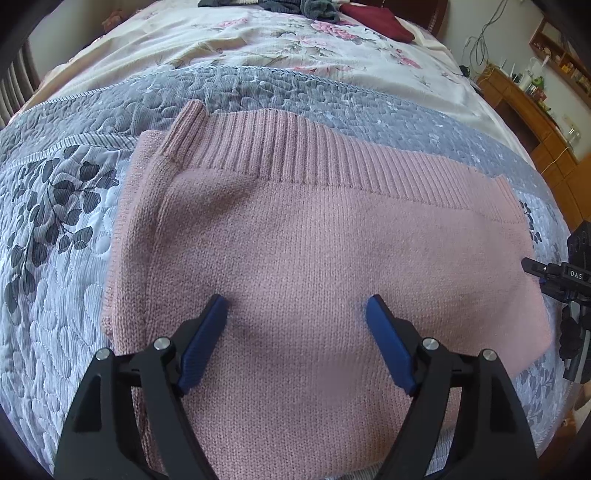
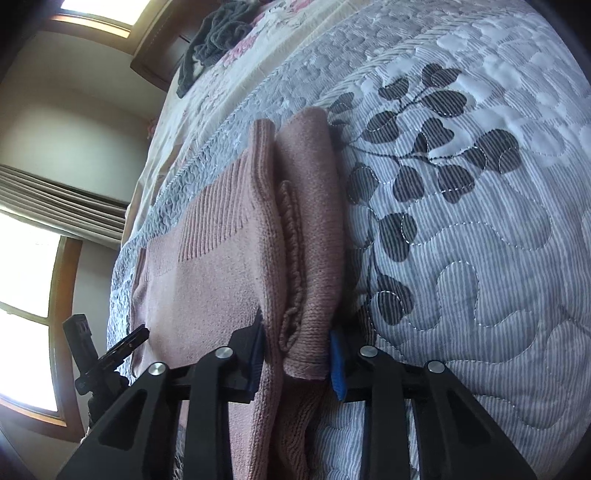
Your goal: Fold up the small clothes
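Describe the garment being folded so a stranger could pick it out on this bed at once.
Start at the bed and find the grey quilt with dark leaf prints across its near end. Lying flat on that quilt is the pink knitted sweater, with a ribbed hem along its far edge. The other clothes, dark grey and maroon, lie heaped far off on the floral sheet.

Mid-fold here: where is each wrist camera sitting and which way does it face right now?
Left wrist: above the pink sweater, facing across the bed toward its ribbed hem; left hand-held gripper open, the other gripper at the right edge.
Right wrist: low at the sweater's folded edge, facing along it; right hand-held gripper straddles the folded layers, whether clamped is unclear.
Shared: the sweater, quilt, and each other's gripper.
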The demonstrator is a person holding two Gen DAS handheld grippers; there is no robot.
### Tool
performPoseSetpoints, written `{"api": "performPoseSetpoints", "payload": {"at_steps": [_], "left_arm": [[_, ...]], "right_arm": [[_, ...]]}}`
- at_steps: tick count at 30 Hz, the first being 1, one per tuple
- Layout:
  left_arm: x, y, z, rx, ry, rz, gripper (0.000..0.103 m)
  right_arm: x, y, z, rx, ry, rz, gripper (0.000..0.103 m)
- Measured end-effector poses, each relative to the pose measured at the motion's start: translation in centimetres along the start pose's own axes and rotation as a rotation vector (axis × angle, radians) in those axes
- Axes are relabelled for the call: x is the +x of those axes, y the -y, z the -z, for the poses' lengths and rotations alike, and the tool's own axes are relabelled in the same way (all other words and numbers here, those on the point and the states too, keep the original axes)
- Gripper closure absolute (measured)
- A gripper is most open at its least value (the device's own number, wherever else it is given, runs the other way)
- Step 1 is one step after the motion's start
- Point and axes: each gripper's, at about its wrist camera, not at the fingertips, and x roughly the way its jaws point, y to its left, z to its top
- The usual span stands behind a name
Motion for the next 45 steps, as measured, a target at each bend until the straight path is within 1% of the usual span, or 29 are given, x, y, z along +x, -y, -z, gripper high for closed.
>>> {"api": "performPoseSetpoints", "payload": {"at_steps": [7, 9, 13, 17, 21, 25, 28, 30, 32, 35, 38, 42, 43, 45], "left_arm": [[0.0, -0.2, -0.2, -0.019, -0.001, 0.009, 0.024], [-0.5, -0.3, -0.3, -0.036, -0.011, 0.020, 0.024], [-2.1, -0.8, -0.2, -0.075, -0.001, 0.080, 0.025], [-3.2, -1.3, -0.2, -0.097, 0.016, 0.102, 0.025], [-4.1, -1.6, -0.3, -0.098, 0.037, 0.113, 0.025], [-4.5, -2.3, -0.3, -0.121, 0.041, 0.137, 0.025], [-4.8, -2.6, -0.3, -0.136, 0.047, 0.156, 0.025], [-5.0, -2.6, -0.3, -0.147, 0.049, 0.175, 0.025], [-5.0, -2.7, -0.4, -0.161, 0.050, 0.197, 0.025], [-4.8, -2.5, -0.7, -0.189, 0.045, 0.243, 0.025], [-4.4, -1.9, -1.0, -0.216, 0.032, 0.297, 0.025], [-3.6, -0.4, -1.6, -0.245, 0.012, 0.385, 0.025], [-3.2, 0.1, -1.8, -0.254, 0.002, 0.407, 0.025], [-2.5, 1.0, -2.3, -0.269, -0.013, 0.435, 0.025]], "right_arm": [[-0.4, -0.3, -0.1, 0.036, -0.007, 0.018, 0.075], [-0.9, -1.6, -0.9, 0.027, -0.012, 0.029, 0.076], [-2.4, -6.6, -1.7, -0.075, -0.005, -0.001, 0.077], [-2.1, -13.0, -1.9, -0.213, -0.033, 0.007, 0.077], [0.1, -18.2, -1.3, -0.342, -0.079, 0.047, 0.077], [4.1, -21.5, -0.1, -0.435, -0.135, 0.144, 0.077], [6.8, -22.1, 1.0, -0.461, -0.176, 0.193, 0.077], [8.1, -22.0, 1.5, -0.459, -0.196, 0.210, 0.075], [8.9, -21.5, 1.7, -0.437, -0.219, 0.189, 0.067], [9.6, -21.0, 1.8, -0.402, -0.237, 0.147, 0.059], [9.0, -20.9, 1.5, -0.374, -0.247, 0.104, 0.054], [6.0, -20.1, 0.5, -0.301, -0.229, 0.010, 0.054], [5.0, -20.0, 0.2, -0.296, -0.212, 0.002, 0.054], [3.1, -19.3, -0.4, -0.289, -0.175, 0.014, 0.054]]}}
